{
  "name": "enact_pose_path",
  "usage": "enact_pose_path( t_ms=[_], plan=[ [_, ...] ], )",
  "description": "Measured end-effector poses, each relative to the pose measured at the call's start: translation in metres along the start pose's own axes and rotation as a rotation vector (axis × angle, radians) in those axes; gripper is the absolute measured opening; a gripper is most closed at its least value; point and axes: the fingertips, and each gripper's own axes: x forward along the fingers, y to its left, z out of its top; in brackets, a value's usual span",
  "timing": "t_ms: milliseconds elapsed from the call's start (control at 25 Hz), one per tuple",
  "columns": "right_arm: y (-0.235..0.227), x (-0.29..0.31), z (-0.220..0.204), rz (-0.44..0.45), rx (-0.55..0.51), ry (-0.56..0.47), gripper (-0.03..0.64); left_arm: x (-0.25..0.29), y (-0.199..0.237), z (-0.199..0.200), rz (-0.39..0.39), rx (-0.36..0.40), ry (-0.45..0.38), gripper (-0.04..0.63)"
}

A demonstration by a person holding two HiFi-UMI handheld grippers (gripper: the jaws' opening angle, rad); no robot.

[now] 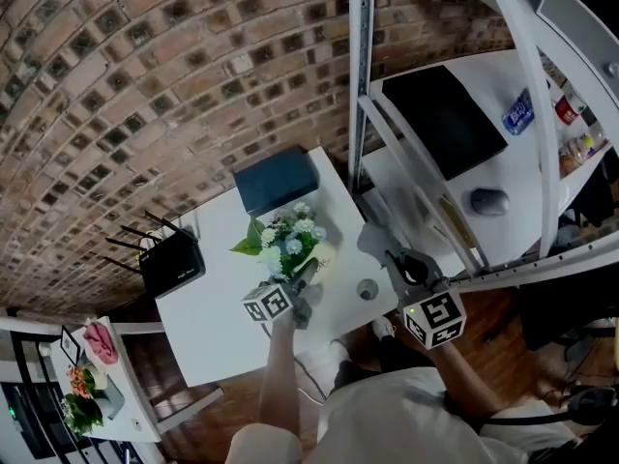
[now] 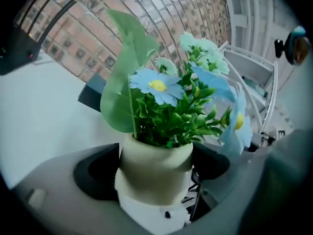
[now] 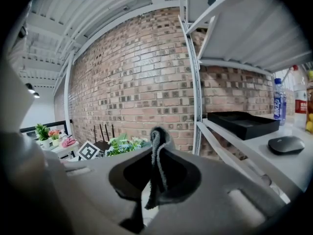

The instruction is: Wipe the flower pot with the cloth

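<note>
Right gripper view, not the left: grey cloth [image 3: 158, 156] between fingers [image 3: 128, 174].

Nothing here can be read. The blue label on the water bottle [image 3: 278, 102], right of the black tray [image 3: 243, 123], is too small to make out.

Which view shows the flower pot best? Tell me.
The left gripper view: the flower pot fills the foreground, its cream wall plain. The head view shows it small, mostly under the flowers; the right gripper view shows only distant flowers.
</note>
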Motion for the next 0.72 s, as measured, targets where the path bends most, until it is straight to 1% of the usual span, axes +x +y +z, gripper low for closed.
enact_pose_path(
  t_ms=[80, 160, 240, 320, 400, 480, 520, 600, 680, 720],
  plan=[
    [0.007, 0.0, 0.007, 0.043, -0.01, -0.017, -0.005, -0.009, -0.024, 0.015, -0.071, -0.068, -0.054, 0.494],
    [0.018, -0.001, 0.019, 0.119, -0.027, -0.049, -0.005, -0.019, -0.049, 0.025, -0.136, -0.129, -0.079, 0.494],
    [0.035, -0.003, 0.035, 0.22, -0.037, -0.086, -0.005, -0.03, -0.07, 0.036, -0.17, -0.146, -0.09, 0.494],
    [0.055, -0.002, 0.054, 0.325, -0.058, -0.119, -0.005, -0.041, -0.087, 0.048, -0.185, -0.13, -0.099, 0.494],
    [0.081, 0.001, 0.067, 0.433, -0.113, -0.132, -0.005, -0.052, -0.105, 0.059, -0.207, -0.111, -0.117, 0.494],
    [0.111, 0.004, 0.067, 0.542, -0.168, -0.105, -0.005, -0.062, -0.122, 0.069, -0.242, -0.106, -0.143, 0.494],
    [0.123, 0.004, 0.065, 0.582, -0.19, -0.085, -0.005, -0.067, -0.131, 0.072, -0.258, -0.102, -0.153, 0.494],
    [0.138, 0.005, 0.063, 0.616, -0.221, -0.055, -0.005, -0.076, -0.144, 0.076, -0.272, -0.073, -0.165, 0.494],
    [0.14, 0.005, 0.066, 0.616, -0.231, -0.046, -0.005, -0.085, -0.154, 0.079, -0.278, -0.034, -0.177, 0.492],
    [0.137, 0.005, 0.069, 0.609, -0.227, -0.051, -0.005, -0.089, -0.159, 0.079, -0.287, -0.027, -0.182, 0.492]
  ],
)
